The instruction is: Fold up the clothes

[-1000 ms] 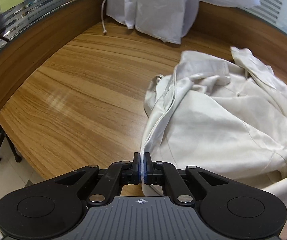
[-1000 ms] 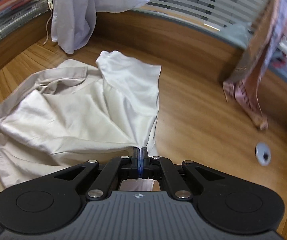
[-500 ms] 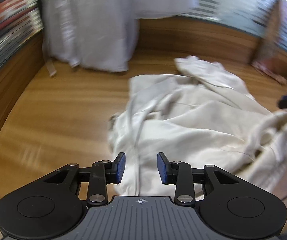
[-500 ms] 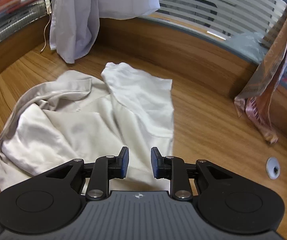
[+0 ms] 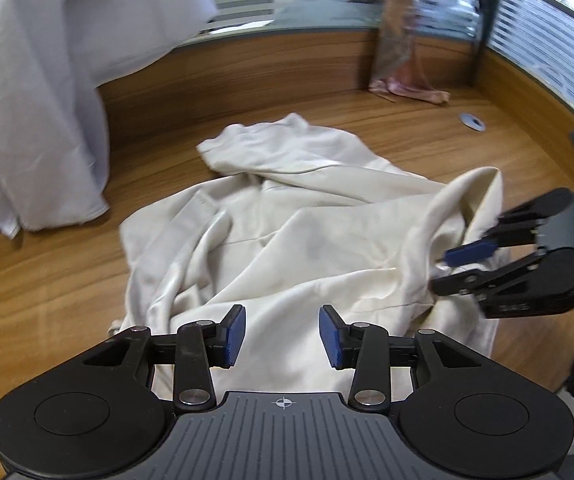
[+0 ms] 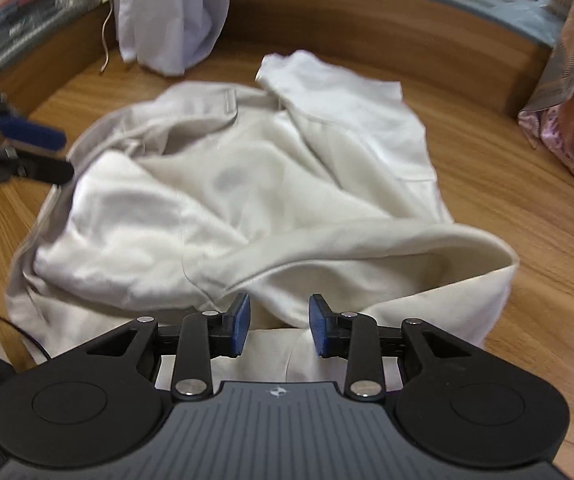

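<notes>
I hold my left gripper [image 5: 282, 334] low over the near edge of the shirt [image 5: 307, 216], its jaws wide apart with only cloth below them and nothing between the pads. My right gripper [image 6: 279, 326] is the same: jaws well apart, empty, hovering just over a raised roll of fabric at the shirt's near right corner. From the left view I can see it at the shirt's right side, its blue pad [image 5: 471, 251] touching or nearly touching a bunched hump of cloth.

The shirt lies crumpled on the table [image 6: 519, 184], cream-coloured, with one sleeve [image 6: 347, 92] thrown out toward the far wall and the body heaped in loose folds. A white cloth [image 5: 27, 92] hangs at the far left, and a pink cloth [image 6: 563, 92] hangs at the far right; neither touches the shirt.

I judge I am between grips, early in the fold: the shirt is not yet flat enough to crease. Next I need fresh holds on two edges, probably the near hem or the shoulders, pinching a single layer on each side, then a lift and pull apart to spread it smooth. Both views are a little blurred, so I cannot pick out seams exactly.
</notes>
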Demonstrator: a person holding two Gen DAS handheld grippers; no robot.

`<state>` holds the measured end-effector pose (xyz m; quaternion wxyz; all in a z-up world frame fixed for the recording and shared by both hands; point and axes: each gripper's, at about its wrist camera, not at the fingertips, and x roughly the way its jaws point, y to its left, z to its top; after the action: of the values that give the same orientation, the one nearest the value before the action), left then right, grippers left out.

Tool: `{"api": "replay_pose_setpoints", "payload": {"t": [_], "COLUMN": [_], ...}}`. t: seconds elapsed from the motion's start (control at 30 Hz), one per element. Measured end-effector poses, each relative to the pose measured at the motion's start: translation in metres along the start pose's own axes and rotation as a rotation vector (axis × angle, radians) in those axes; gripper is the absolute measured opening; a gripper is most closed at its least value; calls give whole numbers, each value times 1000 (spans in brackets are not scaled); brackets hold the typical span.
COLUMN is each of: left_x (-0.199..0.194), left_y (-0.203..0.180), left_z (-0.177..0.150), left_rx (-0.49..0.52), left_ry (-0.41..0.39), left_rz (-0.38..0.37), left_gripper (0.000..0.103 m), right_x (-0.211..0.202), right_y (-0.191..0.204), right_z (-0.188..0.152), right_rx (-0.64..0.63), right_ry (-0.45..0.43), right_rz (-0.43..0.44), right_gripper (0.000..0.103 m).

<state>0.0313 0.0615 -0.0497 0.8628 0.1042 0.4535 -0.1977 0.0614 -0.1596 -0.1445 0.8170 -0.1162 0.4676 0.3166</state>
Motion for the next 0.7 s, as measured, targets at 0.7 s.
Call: {"api": "replay_pose_setpoints", "payload": {"t": [0.7], "left_x": [-18], "left_y": [-74], "left_z": [15], "left_rx": [-46], "left_ry": [-110], "left_rz": [-72], "left_gripper": [50], "right_x": [-65], "right_y": [-2], "right_z": [86], "right_rx": [-145], "right_ry": [60], "right_rz": [321], "right_gripper": [1]}}
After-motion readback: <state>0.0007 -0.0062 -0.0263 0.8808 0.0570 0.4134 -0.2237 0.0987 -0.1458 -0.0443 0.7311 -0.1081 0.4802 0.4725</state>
